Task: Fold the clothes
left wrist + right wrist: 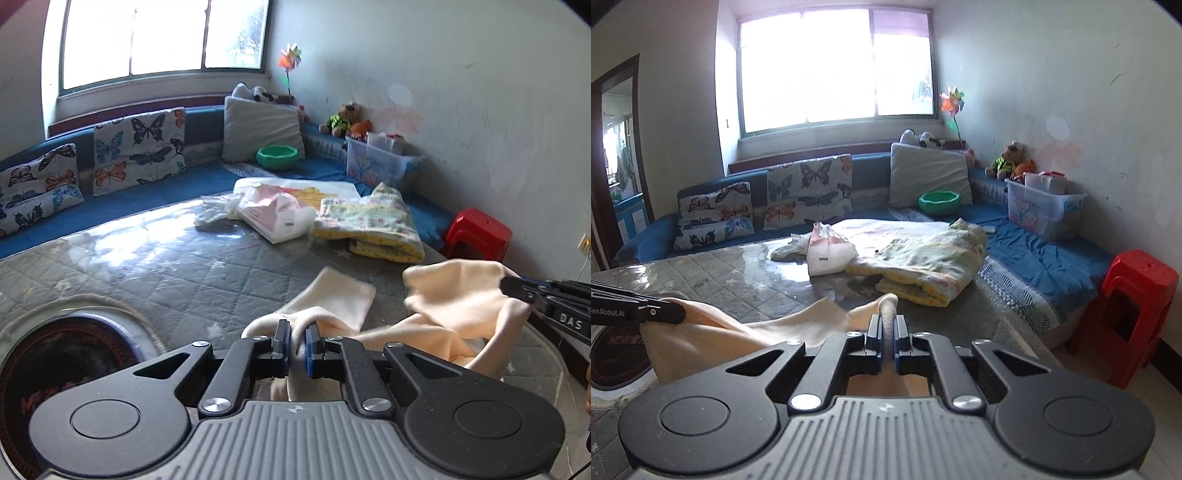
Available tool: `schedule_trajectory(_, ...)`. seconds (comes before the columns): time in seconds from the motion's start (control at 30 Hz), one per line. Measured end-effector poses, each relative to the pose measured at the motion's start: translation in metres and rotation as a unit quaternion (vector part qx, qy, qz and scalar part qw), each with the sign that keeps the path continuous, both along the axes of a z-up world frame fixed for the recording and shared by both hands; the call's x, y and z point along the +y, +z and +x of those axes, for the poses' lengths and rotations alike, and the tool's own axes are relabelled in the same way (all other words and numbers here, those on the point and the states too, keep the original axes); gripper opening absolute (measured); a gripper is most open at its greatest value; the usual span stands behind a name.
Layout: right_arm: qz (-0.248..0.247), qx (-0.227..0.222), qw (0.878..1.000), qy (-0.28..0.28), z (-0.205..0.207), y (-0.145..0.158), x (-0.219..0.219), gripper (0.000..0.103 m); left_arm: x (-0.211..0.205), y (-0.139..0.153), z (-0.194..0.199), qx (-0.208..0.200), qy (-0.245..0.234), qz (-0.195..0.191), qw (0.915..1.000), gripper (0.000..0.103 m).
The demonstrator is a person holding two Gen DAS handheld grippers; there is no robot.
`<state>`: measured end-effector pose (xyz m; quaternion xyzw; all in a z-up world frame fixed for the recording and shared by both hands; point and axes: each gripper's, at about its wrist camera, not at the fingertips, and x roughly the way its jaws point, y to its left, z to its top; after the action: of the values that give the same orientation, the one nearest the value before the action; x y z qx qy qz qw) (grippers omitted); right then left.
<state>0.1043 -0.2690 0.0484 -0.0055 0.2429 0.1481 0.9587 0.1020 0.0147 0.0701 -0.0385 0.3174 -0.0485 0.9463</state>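
Note:
A cream garment (454, 295) hangs slack between my two grippers above the grey quilted table (166, 266). My left gripper (297, 334) is shut on one bunched edge of it, and a cream flap lies just beyond the fingers. In the left wrist view my right gripper (517, 290) enters from the right edge and pinches the other edge. The right wrist view has my right gripper (888, 323) shut on a cream fold that pokes up between the pads. My left gripper (670, 314) reaches in from the left there, holding the cream garment (701, 332).
A folded yellow patterned blanket (373, 225), a pink-and-white plastic pack (273, 214) and other cloth lie at the table's far side. Behind run a blue sofa (1034, 243) with butterfly cushions, a green bowl (277, 157) and a clear storage box (1045, 210). A red stool (1134, 314) stands right.

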Motion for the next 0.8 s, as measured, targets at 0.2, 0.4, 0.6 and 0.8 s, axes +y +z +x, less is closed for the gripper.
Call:
schedule_trajectory(0.2,-0.001,-0.02,1.0,0.006,-0.042,0.013,-0.013,0.005,0.025,0.008,-0.043,-0.013,0.005,-0.014,0.9998,0.009)
schedule_trajectory(0.4,0.005,-0.022,1.0,0.01,-0.087,0.016,-0.025,0.005,0.044,0.006,-0.088,-0.008,0.007,-0.027,0.9996,0.009)
schedule_trajectory(0.6,0.001,0.022,0.999,0.037,-0.121,0.001,-0.028,0.005,0.067,-0.014,-0.125,0.031,0.008,-0.035,0.9989,0.01)
schedule_trajectory(0.8,-0.015,0.07,0.996,0.06,-0.137,-0.021,-0.019,0.011,0.083,-0.035,-0.151,0.072,0.016,-0.022,0.997,0.012)
